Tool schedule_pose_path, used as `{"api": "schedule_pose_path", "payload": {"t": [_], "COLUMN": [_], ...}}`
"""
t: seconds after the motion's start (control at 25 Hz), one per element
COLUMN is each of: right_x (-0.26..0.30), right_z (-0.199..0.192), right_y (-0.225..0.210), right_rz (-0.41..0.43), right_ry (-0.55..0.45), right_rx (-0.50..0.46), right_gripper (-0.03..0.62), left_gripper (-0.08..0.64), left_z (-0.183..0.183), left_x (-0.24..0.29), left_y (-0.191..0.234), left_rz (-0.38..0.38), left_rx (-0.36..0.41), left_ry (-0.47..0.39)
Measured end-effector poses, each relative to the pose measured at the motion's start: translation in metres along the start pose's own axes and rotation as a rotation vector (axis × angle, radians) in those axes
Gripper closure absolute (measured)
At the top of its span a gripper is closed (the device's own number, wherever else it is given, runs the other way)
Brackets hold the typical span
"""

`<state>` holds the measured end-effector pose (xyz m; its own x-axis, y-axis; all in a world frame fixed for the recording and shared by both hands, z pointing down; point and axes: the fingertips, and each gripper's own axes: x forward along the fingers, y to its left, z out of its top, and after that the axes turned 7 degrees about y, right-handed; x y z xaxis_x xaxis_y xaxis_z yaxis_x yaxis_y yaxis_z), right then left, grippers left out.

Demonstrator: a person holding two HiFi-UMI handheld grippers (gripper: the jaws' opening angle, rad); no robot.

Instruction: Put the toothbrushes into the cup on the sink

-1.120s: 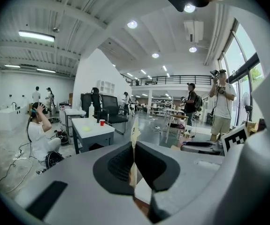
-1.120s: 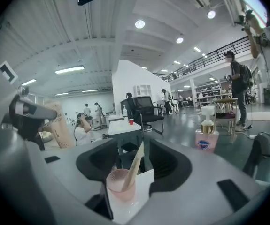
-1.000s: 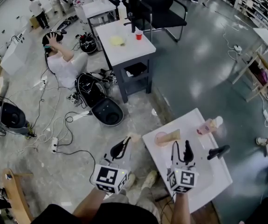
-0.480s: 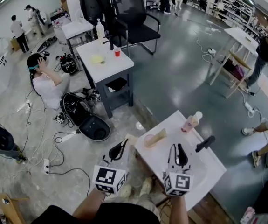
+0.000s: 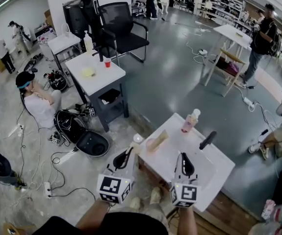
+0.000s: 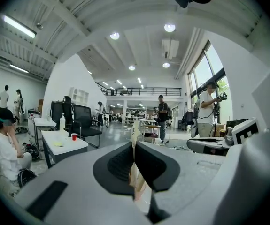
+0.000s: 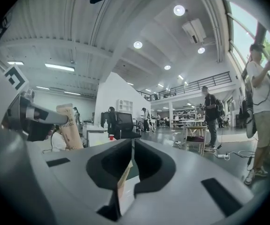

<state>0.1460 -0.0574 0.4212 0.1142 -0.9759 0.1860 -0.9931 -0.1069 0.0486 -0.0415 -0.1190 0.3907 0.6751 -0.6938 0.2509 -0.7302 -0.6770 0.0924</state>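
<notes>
Left gripper (image 5: 129, 152) (image 6: 134, 146), one of two hand-held grippers low in the head view, has its jaws pressed onto a flat beige toothbrush pack (image 5: 135, 146) (image 6: 135, 134) (image 7: 69, 125). The pack stands on edge between the pads and pokes out past the tips. It is held just off the left edge of the sink (image 5: 214, 177), over the floor.

Right gripper (image 5: 185, 156) (image 7: 131, 143) hovers over the basin. Its jaws have just been closing and now stand almost together, with only a thin slit between them and nothing pinched at the tips. A beige sliver shows low in the gap behind the pads; I cannot tell what it is.

Two toothbrush packs are in sight: the one in the left gripper and a second pack (image 5: 161, 137).

The one pinkish cup (image 5: 151, 145) stands at the sink's left corner. The second pack leans inside it, its top sticking out over the rim, and I see nothing else in it.

On the sink's far side stand one pink bottle (image 5: 190, 121) with a white cap and one black tap (image 5: 208, 140).

Beyond the sink, one white table (image 5: 99, 82) carries one small red cup (image 5: 107, 62), one yellow thing (image 5: 88, 71) and one pale bottle (image 5: 88, 44). One black chair (image 5: 123, 31) stands behind the table.
</notes>
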Motion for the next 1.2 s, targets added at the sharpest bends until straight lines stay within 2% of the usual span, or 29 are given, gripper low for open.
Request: {"api": "schedule_pose_path", "payload": {"t": [0.4,0.88,1.2], "right_x": [-0.030,-0.024,-0.016], "right_z": [-0.012,-0.013,-0.020], "right_y": [0.007,0.005,-0.008], "right_rz": [-0.053,-0.055,-0.056], "right_ry": [0.019,0.019,0.033], "right_rx": [0.002,-0.001,0.000], "right_gripper": [0.594,0.594,0.594], "left_gripper": [0.555,0.555,0.555], "left_z": [-0.005,-0.004,-0.001], "left_x": [-0.016,-0.012,0.012], "left_y": [-0.005,-0.003,-0.007], "left_rz": [-0.049,-0.054,-0.055], "left_rx": [0.020,0.018,0.018], "left_ry": [0.002,0.006,0.000]}}
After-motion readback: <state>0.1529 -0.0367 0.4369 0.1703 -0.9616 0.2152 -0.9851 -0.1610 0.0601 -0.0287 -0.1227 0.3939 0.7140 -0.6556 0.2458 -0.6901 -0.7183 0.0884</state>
